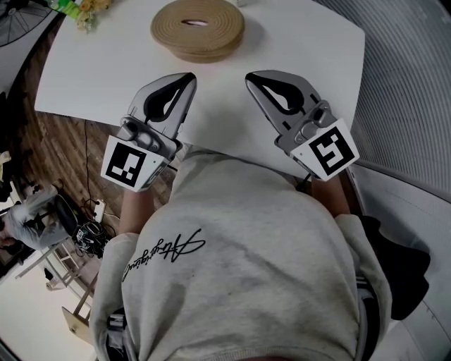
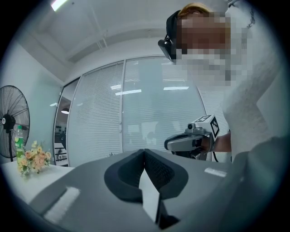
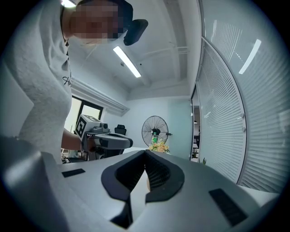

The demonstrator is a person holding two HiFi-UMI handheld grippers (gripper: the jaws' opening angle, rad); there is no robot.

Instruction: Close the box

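Taking the box (image 1: 198,27) as my landmark: it lies flat on the white counter (image 1: 99,70), on the far side, roughly centred ahead of me; far to its left, at the counter's corner, is a bunch of flowers (image 1: 84,11).

Nearer me and a little left of the box, the left gripper (image 1: 189,77) hovers over the counter's near edge; its jaws are pressed together with nothing between them, and its tip points toward the box but is well apart from it.

The box itself is low, round and tan; a smaller disc seems to sit on a broader one, with an oval recess at the centre of the top; I cannot tell whether the lid is fully seated.

Nearer me and a little right of the box, the right gripper (image 1: 250,76) mirrors the left; its jaws are also together and empty, and it is also well apart from the box.

I judge that no closing step is in hand, since neither gripper touches the box; the next move calls for reaching forward to it, then either spreading the jaws to take the lid's rim or keeping them together to press the top down.

Being round, the box has no long axis across the counter; its top faces up; only the oval recess has a direction, running left to right.
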